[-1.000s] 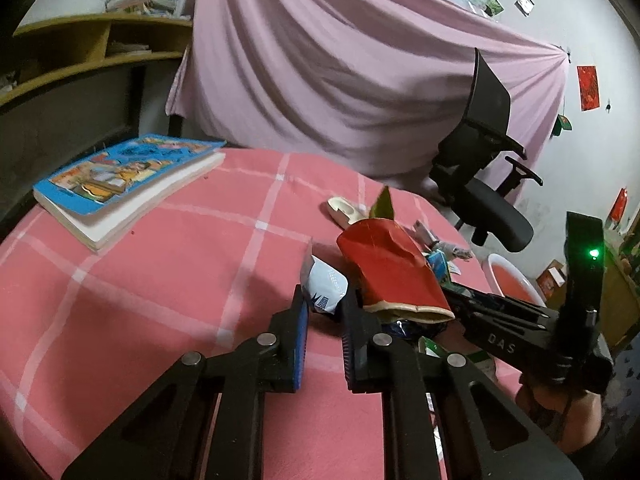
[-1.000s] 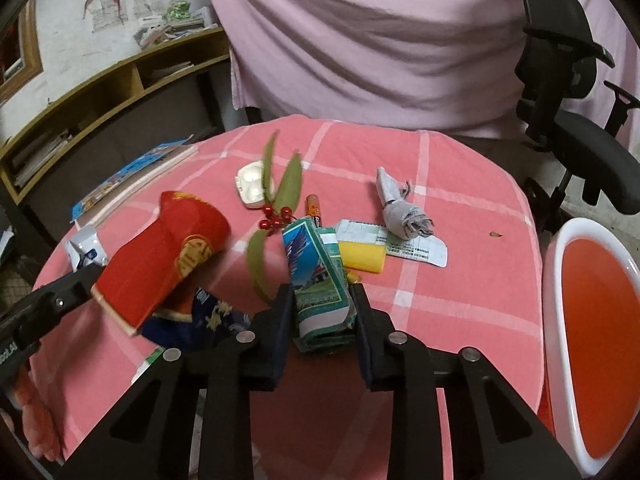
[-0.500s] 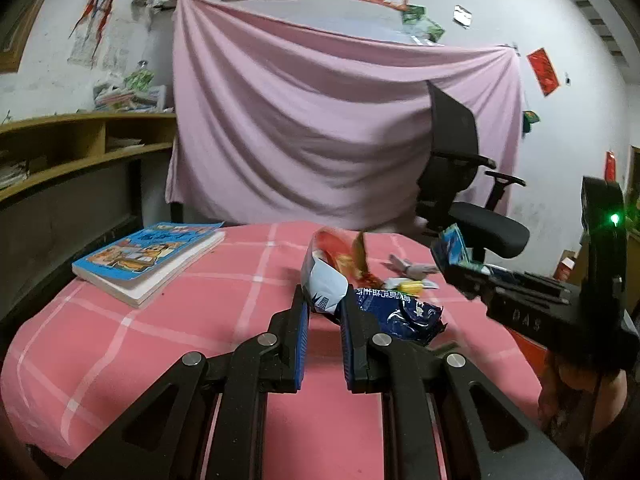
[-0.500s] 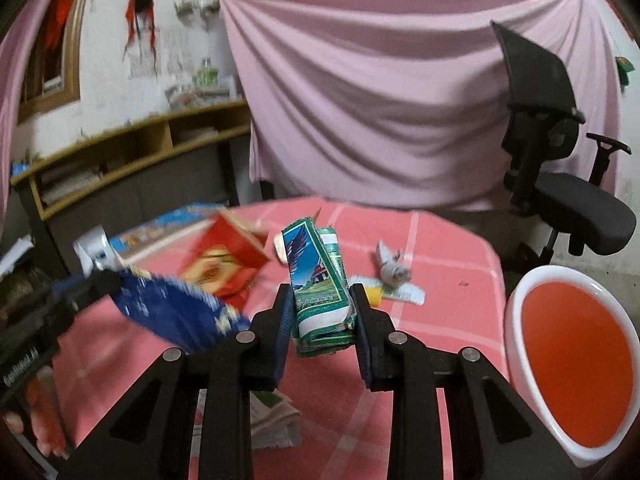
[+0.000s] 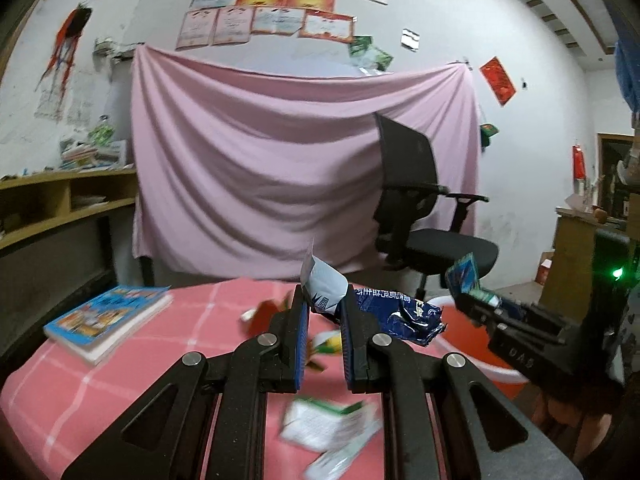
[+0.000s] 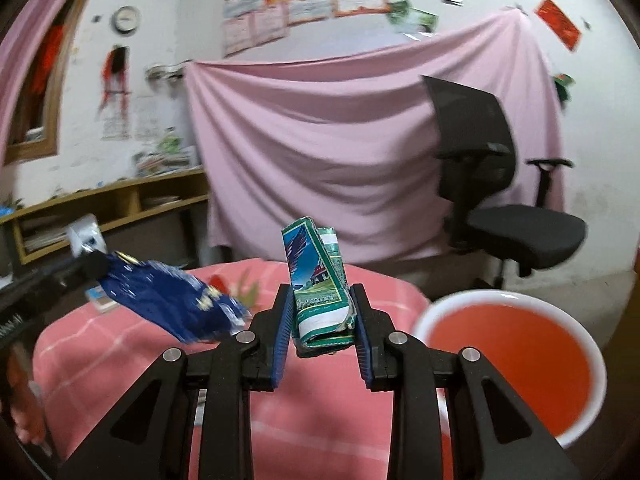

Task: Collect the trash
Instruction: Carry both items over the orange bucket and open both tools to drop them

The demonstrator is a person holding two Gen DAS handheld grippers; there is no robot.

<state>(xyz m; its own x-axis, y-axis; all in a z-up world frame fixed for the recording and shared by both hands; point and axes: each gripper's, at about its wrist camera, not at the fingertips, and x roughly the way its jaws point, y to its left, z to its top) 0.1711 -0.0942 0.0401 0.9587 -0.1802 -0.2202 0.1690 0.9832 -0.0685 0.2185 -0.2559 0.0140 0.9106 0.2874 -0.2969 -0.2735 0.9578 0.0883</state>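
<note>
Right claw [image 6: 322, 320] on green carton [image 6: 318, 280], its print too blurred to read.

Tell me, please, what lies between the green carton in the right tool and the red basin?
Nothing lies there: the right wrist view shows only bare pink tablecloth and floor between the green carton and the red basin.

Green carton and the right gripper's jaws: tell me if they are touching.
Touching. The right wrist view shows the green carton standing between the right gripper jaws, both blue pads pressed against its crumpled sides, held clear above the pink tablecloth.
</note>
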